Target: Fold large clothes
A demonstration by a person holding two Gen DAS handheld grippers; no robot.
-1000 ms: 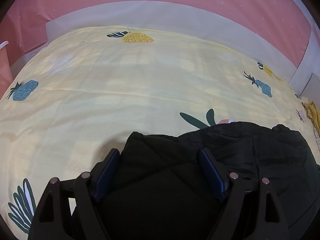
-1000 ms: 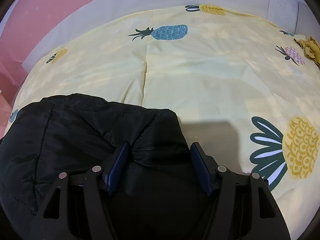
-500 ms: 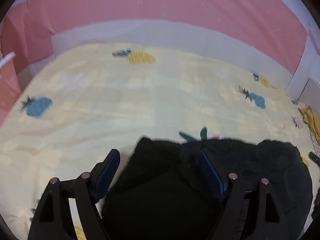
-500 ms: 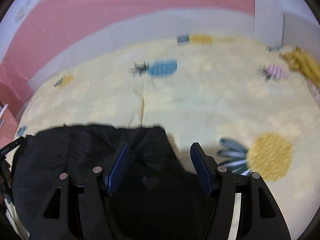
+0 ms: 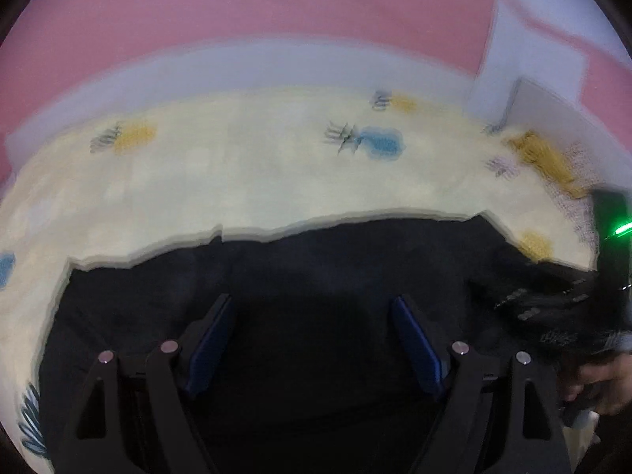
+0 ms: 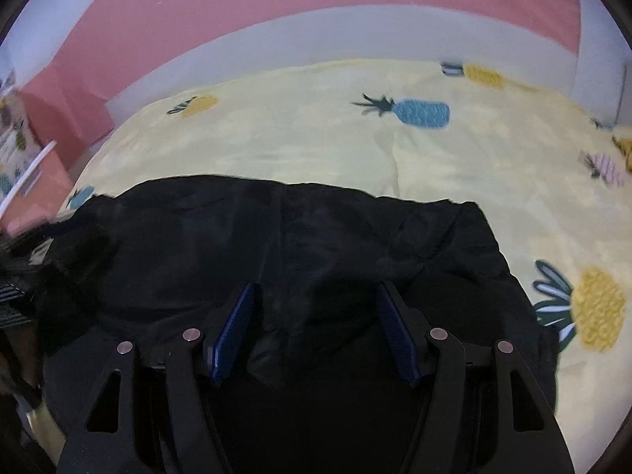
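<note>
Jacket (image 6: 316, 245): lies spread on the bedsheet (image 6: 316, 138), directly before and beneath both my claws. My left claw (image 5: 312, 339): over the jacket's left part, fingers wide apart, cloth below them. My right claw (image 6: 316, 328): over the jacket's right part, fingers likewise apart. Bedsheet: extends behind and to both sides of the jacket. Wall (image 6: 276, 0): behind the bed. Crumpled cloth (image 5: 541, 158): on the bed's far right corner.

Black claws (image 5: 312, 308) (image 6: 314, 296), blue pads (image 5: 209, 339), silver pivot screws.
</note>
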